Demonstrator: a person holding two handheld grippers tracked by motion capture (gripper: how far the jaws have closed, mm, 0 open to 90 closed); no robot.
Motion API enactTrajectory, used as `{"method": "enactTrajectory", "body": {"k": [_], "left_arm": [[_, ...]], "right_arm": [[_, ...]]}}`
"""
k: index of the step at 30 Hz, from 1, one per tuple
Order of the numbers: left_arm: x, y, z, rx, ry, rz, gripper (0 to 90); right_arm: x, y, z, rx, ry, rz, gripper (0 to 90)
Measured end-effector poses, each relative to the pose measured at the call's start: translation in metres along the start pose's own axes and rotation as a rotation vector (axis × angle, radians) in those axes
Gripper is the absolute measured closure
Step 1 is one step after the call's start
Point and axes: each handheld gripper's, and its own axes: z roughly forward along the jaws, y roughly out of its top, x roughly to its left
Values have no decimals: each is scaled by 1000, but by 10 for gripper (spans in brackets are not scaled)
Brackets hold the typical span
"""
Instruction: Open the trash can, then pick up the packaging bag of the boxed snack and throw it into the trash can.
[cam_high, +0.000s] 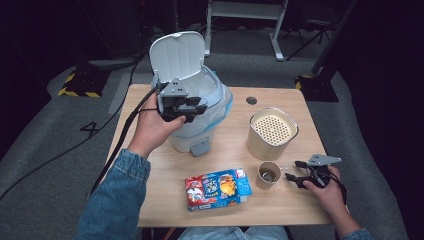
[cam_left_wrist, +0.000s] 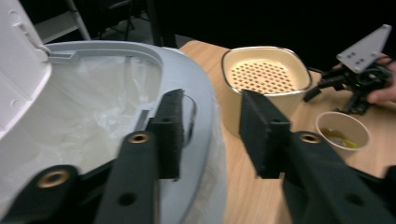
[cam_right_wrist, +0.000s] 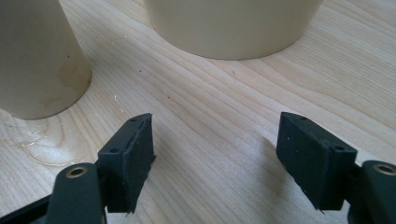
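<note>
A white pedal bin (cam_high: 200, 127) stands at the back left of the table with its lid (cam_high: 177, 55) up and a clear liner bag (cam_left_wrist: 93, 112) inside. My left gripper (cam_high: 195, 107) hovers over the bin's near rim (cam_left_wrist: 187, 70). Its jaws are open (cam_left_wrist: 210, 135) with nothing between them. My right gripper (cam_high: 296, 172) rests low on the table at the right, open and empty (cam_right_wrist: 215, 158). It points at a paper cup (cam_high: 268, 175) that holds a little yellowish residue (cam_left_wrist: 343, 135).
A cream container (cam_high: 272, 132) with a perforated insert stands behind the cup. A colourful snack packet (cam_high: 217, 188) lies near the front edge of the wooden table (cam_high: 280, 207). A small wet patch (cam_right_wrist: 42, 147) surrounds the cup's base. The bin's pedal (cam_high: 200, 148) faces me.
</note>
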Motion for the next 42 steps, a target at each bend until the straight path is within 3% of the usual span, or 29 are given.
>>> {"method": "enactTrajectory", "body": {"k": [1,6,12,18,24,34,38,42], "left_arm": [[-1,-1,-3,-3,-7,8,530],[-9,-12,-22,1,-24,5,485],[-15,-33,-38,19,-2,10,475],[-14,-59,-51,7,28,-20,443],[-13,-87,-61,14,54,-51,441],[-7,-148,-58,51,65,-90,438],[-5,-175,-52,37,74,-152,442],[1,-202,-40,67,82,-210,460]], "right_arm": [[0,0,0,0,0,0,270],[2,1,1,5,-4,5,253],[1,1,-10,2,16,43,294],[5,9,-36,-40,27,44,330],[9,17,-45,-46,49,25,354],[20,39,-58,-61,105,-22,356],[24,47,-63,-68,119,-34,356],[27,54,-66,-70,144,-38,354]]}}
